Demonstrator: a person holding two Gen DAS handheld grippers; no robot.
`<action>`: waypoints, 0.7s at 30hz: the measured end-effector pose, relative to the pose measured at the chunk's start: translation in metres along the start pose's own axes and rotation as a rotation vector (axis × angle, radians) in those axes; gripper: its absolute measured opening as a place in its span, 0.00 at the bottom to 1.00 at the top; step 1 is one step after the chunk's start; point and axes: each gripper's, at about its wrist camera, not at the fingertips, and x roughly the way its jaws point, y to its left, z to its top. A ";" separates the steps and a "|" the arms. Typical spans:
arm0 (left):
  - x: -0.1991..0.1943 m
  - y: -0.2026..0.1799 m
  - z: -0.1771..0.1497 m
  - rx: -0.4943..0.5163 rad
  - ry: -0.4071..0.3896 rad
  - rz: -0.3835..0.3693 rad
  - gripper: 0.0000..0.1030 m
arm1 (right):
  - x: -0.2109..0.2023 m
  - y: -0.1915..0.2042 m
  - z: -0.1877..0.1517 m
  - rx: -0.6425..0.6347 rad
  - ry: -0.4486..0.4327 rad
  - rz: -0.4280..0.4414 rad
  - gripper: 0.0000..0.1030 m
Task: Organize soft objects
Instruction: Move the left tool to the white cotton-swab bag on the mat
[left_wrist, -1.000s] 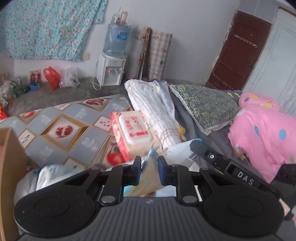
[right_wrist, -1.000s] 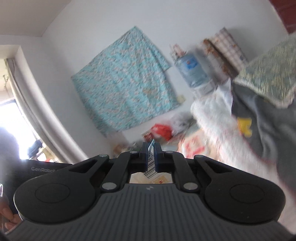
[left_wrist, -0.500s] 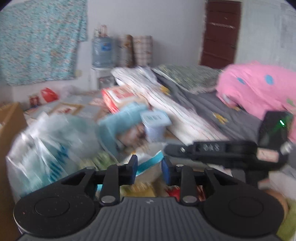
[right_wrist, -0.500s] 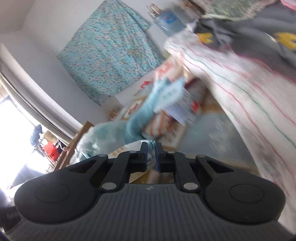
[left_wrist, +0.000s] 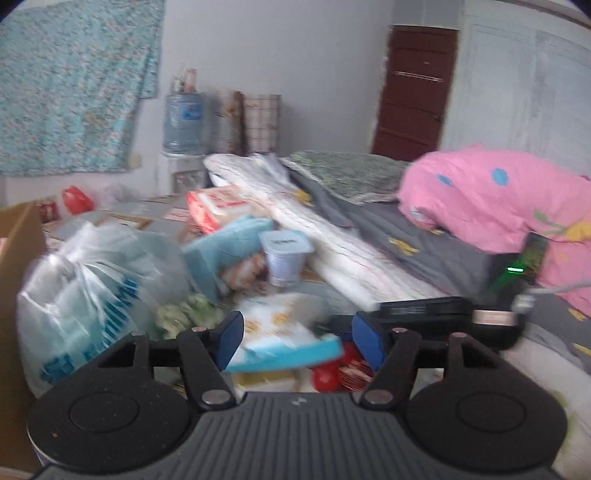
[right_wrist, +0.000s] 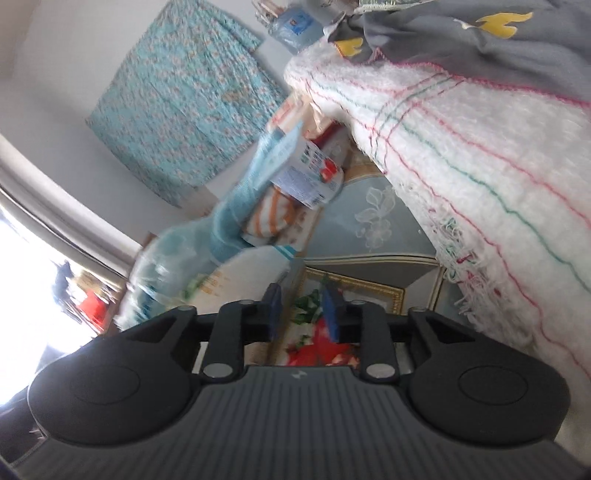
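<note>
Blurred white-and-teal packet — print unreadable

Water dispenser bottle stands upper centre-left against the wall; brown door occupies upper right.

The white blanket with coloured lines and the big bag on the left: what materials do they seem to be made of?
The white blanket looks like a fluffy woven textile, maybe wool or acrylic: its surface is fuzzy, thin red and green stripes run through it, and loose fringe hangs at the edge. The big bag looks like thin glossy plastic film: it is translucent, crinkled and reflects light.
</note>
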 end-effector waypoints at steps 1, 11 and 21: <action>0.006 0.002 0.002 -0.001 0.003 0.033 0.63 | -0.004 0.001 0.001 0.013 -0.008 0.018 0.29; 0.065 0.028 -0.018 -0.093 0.197 0.086 0.50 | -0.023 0.062 0.005 -0.182 -0.075 0.131 0.29; 0.069 0.026 -0.028 -0.088 0.205 0.052 0.50 | 0.020 0.031 0.000 -0.070 0.066 0.029 0.18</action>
